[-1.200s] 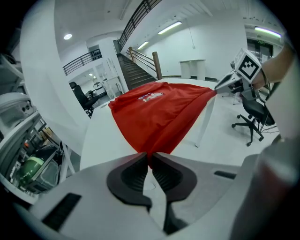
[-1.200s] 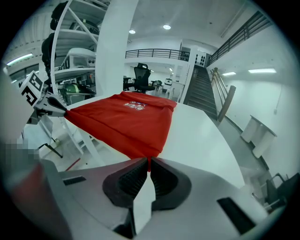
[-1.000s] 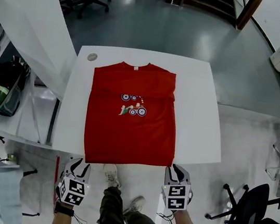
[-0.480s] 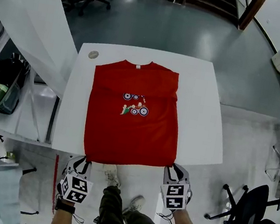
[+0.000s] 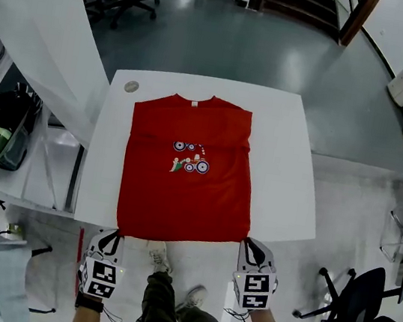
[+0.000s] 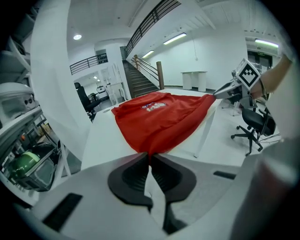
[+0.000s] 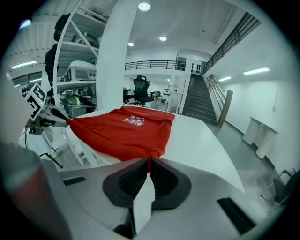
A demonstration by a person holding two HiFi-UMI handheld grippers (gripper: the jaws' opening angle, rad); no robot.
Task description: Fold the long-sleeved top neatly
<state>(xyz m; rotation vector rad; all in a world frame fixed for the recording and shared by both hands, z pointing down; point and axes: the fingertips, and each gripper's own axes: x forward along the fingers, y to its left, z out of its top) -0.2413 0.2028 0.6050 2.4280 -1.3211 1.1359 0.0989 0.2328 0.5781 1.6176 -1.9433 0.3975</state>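
While the white table (image 5: 283, 169) carries it, the red top (image 5: 185, 192) lies flat, long axis far edge to near edge, collar far, hem just over near edge. My L tongs (image 5: 117, 235) and R tongs (image 5: 247, 242) have just been closing and now pinch the hem's corners. Top's otherwise unmoved vs a sec ago.

Bright red top (image 5: 185, 192), small print (image 5: 189, 157) mid-chest w/ blue-white wheels, bit of green. White table (image 5: 283, 169). Left gripper (image 5: 115, 234) & right gripper (image 5: 248, 242) pale grey, blk-wht square markers. Grey-green floor (image 5: 227, 47).
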